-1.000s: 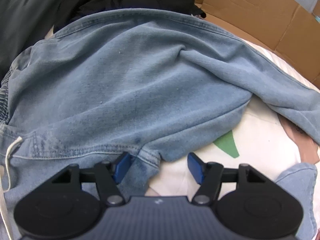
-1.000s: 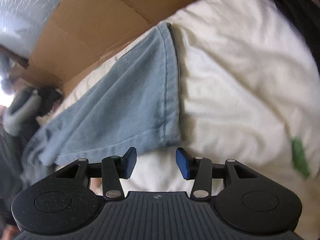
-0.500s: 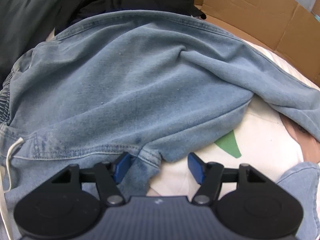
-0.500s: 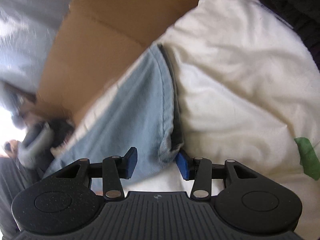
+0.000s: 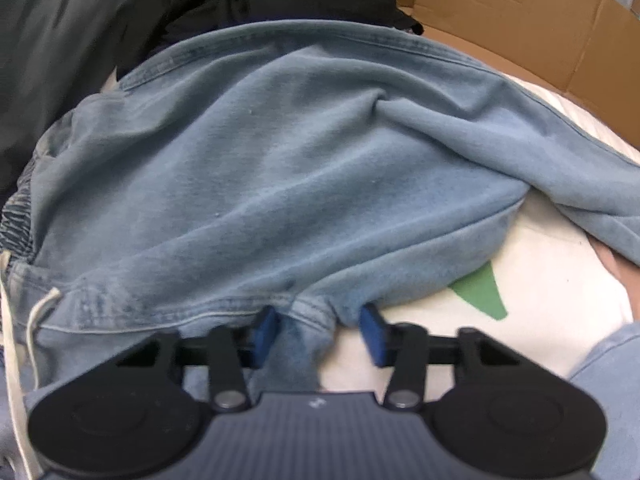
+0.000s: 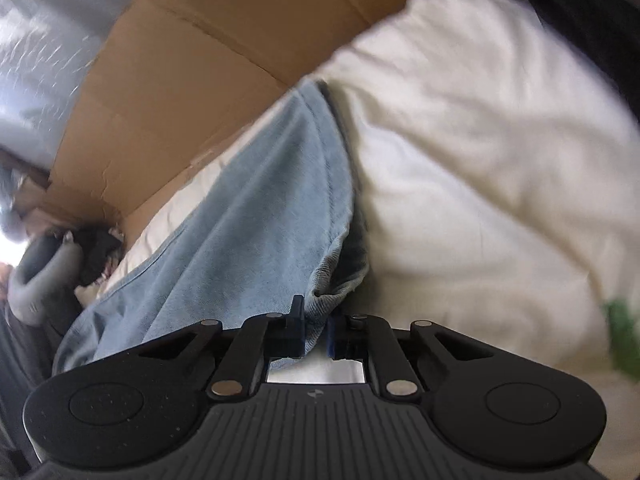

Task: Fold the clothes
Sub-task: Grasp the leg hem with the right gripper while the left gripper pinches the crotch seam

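Pinching the hem of the denim pants point(image 6: 248, 240), the right gripper point(image 6: 316, 330) has its blue pads clamped on the leg end; the left gripper point(image 5: 320, 330) sits spread wide astride the crotch seam, pants point(image 5: 280, 168) sprawled over the white bedding point(image 5: 560, 300), cardboard point(image 5: 520, 12) behind

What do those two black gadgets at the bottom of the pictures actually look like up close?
Both look alike. The left gripper and right gripper each have a matte black body with a ribbed middle, two round discs at the sides, silver pivot pins and a tiny pale logo. Thin black link arms carry short fingers with blue pads. No cables or sleeves show.
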Tool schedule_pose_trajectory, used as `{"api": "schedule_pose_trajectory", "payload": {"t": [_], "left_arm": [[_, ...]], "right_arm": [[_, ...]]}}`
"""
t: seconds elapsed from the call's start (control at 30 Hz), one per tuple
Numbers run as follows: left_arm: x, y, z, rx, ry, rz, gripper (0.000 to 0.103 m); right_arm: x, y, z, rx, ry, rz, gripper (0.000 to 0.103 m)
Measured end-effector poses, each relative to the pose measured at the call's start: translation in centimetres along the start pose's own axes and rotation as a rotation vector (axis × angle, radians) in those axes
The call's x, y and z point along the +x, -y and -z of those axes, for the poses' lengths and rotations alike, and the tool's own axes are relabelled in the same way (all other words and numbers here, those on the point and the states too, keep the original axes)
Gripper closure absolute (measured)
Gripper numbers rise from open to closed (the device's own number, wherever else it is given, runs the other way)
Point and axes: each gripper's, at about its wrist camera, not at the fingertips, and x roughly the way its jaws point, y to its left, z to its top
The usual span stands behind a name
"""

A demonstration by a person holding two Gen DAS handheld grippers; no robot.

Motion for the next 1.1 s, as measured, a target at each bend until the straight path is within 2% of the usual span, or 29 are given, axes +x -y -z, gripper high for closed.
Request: {"api": "schedule_pose_trajectory", "payload": {"t": [0.1, 0.13, 0.2, 0.4, 0.73, 1.1], "left_arm": [[-0.8, -0.1, 0.1, 0.034, -0.019, -0.007, 0.085], [-1.1, 0.0, 0.2, 0.059, -0.03, -0.013, 0.087], [-1.7, 0.2, 0.5, 0.125, -0.045, -0.016, 0.087], [-3.9, -0.6, 0.5, 0.102, -0.049, 0.011, 0.089], [-5.3, -2.0, 0.4, 0.095, -0.075, 0.045, 0.089], [-5.6, -2.8, 0.2, 0.104, -0.077, 0.054, 0.09]], "right_arm": [[-1.2, -0.8, -1.1, -0.032, 0.041, 0.007, 0.096], [-1.6, -0.9, -1.5, -0.039, 0.053, 0.012, 0.097], [-2.3, -1.0, -2.4, -0.039, 0.076, 0.025, 0.097], [-4.2, -0.6, -4.6, -0.052, 0.154, 0.072, 0.097], [-5.7, 0.8, -7.3, -0.07, 0.214, 0.101, 0.098], [-4.4, -0.4, -10.4, -0.149, 0.252, 0.12, 0.098]]}}
